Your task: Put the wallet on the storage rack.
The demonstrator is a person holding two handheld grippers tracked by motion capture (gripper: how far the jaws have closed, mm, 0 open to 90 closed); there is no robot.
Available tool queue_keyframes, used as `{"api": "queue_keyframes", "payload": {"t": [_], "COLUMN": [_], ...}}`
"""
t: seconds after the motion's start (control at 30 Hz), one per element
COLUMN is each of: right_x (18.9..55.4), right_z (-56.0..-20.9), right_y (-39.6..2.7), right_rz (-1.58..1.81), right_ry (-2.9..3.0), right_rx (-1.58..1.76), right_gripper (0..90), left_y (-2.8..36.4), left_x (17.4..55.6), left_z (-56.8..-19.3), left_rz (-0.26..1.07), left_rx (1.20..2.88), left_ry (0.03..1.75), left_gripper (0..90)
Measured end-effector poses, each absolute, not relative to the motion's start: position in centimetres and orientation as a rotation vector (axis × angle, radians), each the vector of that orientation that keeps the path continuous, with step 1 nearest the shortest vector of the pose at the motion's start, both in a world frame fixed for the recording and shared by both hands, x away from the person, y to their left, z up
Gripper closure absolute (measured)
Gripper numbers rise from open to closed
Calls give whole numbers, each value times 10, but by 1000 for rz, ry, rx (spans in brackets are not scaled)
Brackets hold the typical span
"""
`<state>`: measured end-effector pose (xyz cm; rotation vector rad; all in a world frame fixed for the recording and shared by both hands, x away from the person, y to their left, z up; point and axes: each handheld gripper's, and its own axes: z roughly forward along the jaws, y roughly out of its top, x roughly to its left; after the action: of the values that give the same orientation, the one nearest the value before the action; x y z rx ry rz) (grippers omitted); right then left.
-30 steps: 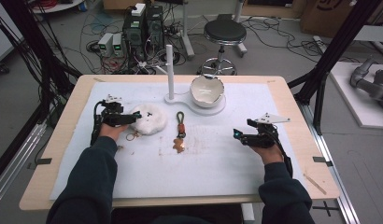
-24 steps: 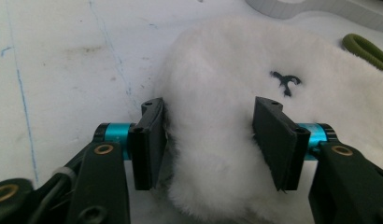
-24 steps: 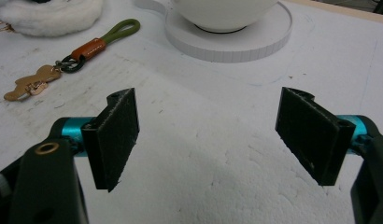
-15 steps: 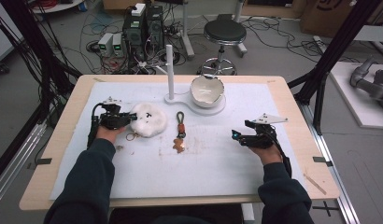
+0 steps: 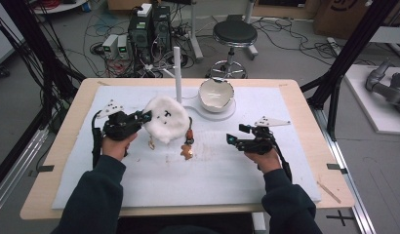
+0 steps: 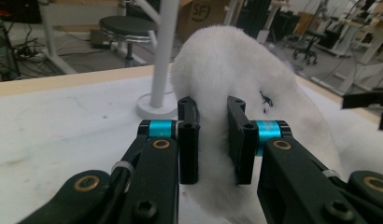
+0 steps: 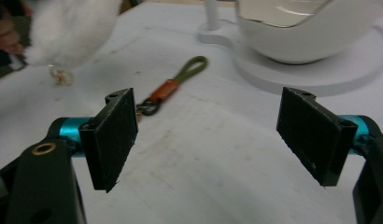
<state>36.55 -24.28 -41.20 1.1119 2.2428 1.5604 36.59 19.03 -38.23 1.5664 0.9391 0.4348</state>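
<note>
Left gripper view shows the left gripper [image 6: 212, 140] with jaws clamped on a fluffy white toy [image 6: 236, 84], while the right gripper [image 7: 217, 135] hangs with jaws wide apart over the desk [image 7: 203, 177].

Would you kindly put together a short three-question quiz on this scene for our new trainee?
1. True or false: the left tool is shut on the white plush.
2. Which thing lies nearest the open right tool in its own view? A) stool B) strap C) computer
3. Fill in: the white bowl sits on a round white ____ that also carries a post.

Key
1. True; the jaws pinch the plush's edge.
2. B, the olive and orange strap.
3. Base.
</note>
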Motion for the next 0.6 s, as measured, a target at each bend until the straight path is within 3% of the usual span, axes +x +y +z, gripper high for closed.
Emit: {"api": "queue_keyframes", "payload": {"t": [0.3, 0.4, 0.43, 0.57, 0.6], "right_x": [368, 368, 368, 370, 370], "right_z": [-419, -421, -421, -419, -417], "right_y": [-195, -187, -186, -192, -197], "right_rz": [1692, 1717, 1727, 1787, 1816], "right_ry": [2387, 2426, 2441, 2439, 2419], "right_rx": [1035, 1008, 1006, 1031, 1055], "right_gripper": [220, 304, 349, 688, 734], "left_y": [143, 133, 130, 124, 123], "left_x": [361, 361, 361, 360, 359], "left_z": [-390, -392, -392, -394, -395], "left_rz": [398, 373, 369, 354, 350], "left_rx": [1560, 1558, 1564, 1597, 1619], "left_ry": [847, 834, 828, 822, 823], "left_gripper": [764, 764, 763, 762, 761]}}
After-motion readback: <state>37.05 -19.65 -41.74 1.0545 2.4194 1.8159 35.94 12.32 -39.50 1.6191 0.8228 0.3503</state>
